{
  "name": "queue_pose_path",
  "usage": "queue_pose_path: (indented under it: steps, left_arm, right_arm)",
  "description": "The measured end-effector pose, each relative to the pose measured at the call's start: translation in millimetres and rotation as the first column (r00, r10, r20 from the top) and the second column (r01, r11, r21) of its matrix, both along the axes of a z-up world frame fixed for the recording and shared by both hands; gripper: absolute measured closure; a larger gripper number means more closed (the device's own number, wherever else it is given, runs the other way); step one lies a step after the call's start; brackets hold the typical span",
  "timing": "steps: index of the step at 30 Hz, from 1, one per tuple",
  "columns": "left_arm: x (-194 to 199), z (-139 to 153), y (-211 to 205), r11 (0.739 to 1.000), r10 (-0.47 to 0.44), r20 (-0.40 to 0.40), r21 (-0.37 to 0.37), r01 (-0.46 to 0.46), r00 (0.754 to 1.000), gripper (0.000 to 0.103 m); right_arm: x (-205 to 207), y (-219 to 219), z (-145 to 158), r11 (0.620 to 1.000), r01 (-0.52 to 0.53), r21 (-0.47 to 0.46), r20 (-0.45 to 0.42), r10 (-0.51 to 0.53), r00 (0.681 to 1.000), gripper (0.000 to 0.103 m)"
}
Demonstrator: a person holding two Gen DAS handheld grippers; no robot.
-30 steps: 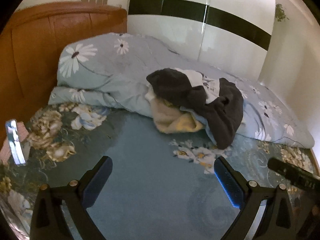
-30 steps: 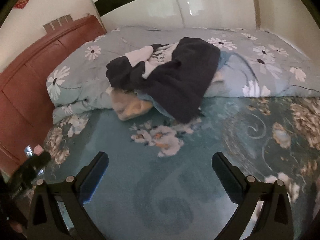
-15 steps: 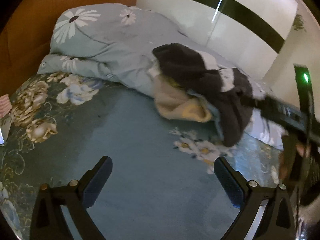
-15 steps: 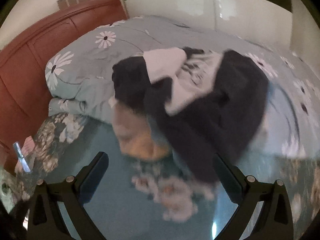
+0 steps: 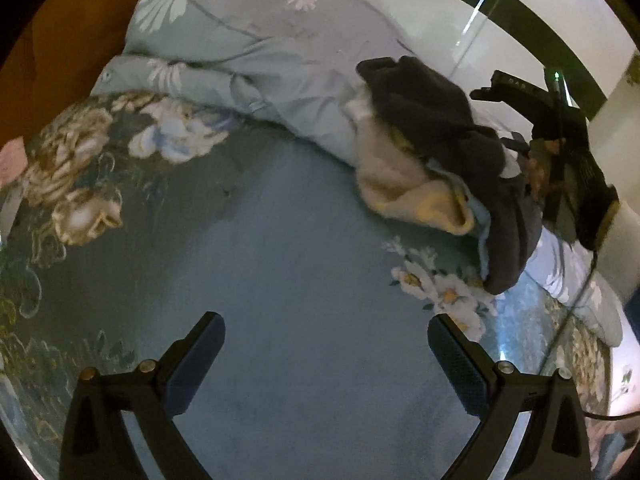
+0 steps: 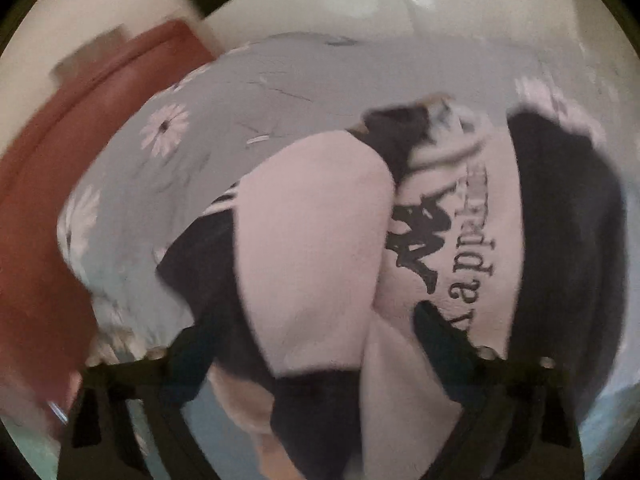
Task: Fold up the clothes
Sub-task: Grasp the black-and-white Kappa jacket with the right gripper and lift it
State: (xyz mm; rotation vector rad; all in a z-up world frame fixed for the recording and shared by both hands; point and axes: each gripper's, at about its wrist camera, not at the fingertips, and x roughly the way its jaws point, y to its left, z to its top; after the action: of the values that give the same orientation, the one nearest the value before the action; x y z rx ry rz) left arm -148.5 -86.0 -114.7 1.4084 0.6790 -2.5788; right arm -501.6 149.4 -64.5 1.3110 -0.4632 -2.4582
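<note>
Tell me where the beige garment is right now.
In the left wrist view, right of centre: the beige garment lies on the bed under the dark garment, against the folded floral duvet.

The left claw [image 5: 326,344] is hovering with its two fingers [image 5: 196,360] spread wide apart, nothing between the blue pads, pointing forward and slightly down. The right claw [image 6: 316,344] is also standing wide open, its dark fingers [image 6: 444,340] blurred in the right wrist view and not pinching anything. In the left wrist view the right claw's black body [image 5: 560,120] is showing at the upper right, tilted, with the person's hand [image 5: 540,168] gripping it, a green light glowing on its top and a cable trailing downward.
</note>
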Motion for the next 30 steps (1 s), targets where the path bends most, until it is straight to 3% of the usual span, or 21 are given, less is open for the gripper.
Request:
queue_pose_path:
  steps: [3, 5, 6, 7, 8, 12, 19, 24, 30]
  left_arm:
    - [0.0, -5.5, -5.8, 1.0, 0.012, 0.018, 0.023, -0.012, 1.0, 0.0]
    - [-0.1, -5.6, -8.2, 0.999, 0.016, 0.016, 0.033, -0.016, 1.0, 0.0]
    - [-0.2, -5.2, -9.0, 0.999, 0.016, 0.013, 0.037, -0.017, 1.0, 0.0]
    - [-0.2, -4.8, -9.9, 0.999, 0.017, 0.011, 0.041, -0.018, 1.0, 0.0]
    - [-0.2, -4.4, -10.7, 0.999, 0.018, 0.008, 0.045, -0.018, 1.0, 0.0]
    - [1.6, -0.1, -11.8, 0.998, 0.007, 0.003, 0.063, -0.007, 1.0, 0.0]
    - [17.6, 26.5, -18.8, 0.998, 0.019, -0.034, 0.059, -0.017, 0.999, 0.0]
    - [36.1, 50.3, -32.3, 0.997, 0.059, -0.068, 0.045, -0.056, 0.996, 0.0]
    - [69.1, 73.7, -50.1, 0.995, 0.096, -0.098, 0.024, -0.094, 0.991, 0.0]
  right_arm:
    - [-11.4, 3.4, -12.6, 0.993, 0.035, -0.115, 0.067, -0.027, 0.997, 0.038]
    - [-9.2, 5.1, -12.3, 0.98, 0.045, -0.195, 0.074, -0.031, 0.997, 0.055]
    - [-7.3, 6.2, -11.1, 0.976, 0.045, -0.215, 0.071, -0.03, 0.997, 0.061]
    - [-4.9, 8.2, -9.2, 0.973, 0.048, -0.226, 0.068, -0.033, 0.997, 0.076]
    - [-2.4, 10.5, -7.4, 0.97, 0.05, -0.24, 0.066, -0.035, 0.997, 0.081]
    - [7.4, 20.5, -1.6, 0.936, 0.032, -0.349, 0.08, -0.004, 0.997, 0.086]
    - [57.2, 12.5, 38.5, 0.895, -0.149, -0.42, -0.003, 0.163, 0.987, 0.088]
    - [125.5, 7.1, 71.7, 0.875, -0.264, -0.406, -0.055, 0.265, 0.963, 0.088]
    - [214.9, -7.9, 62.0, 0.876, -0.321, -0.36, -0.023, 0.335, 0.942, 0.088]
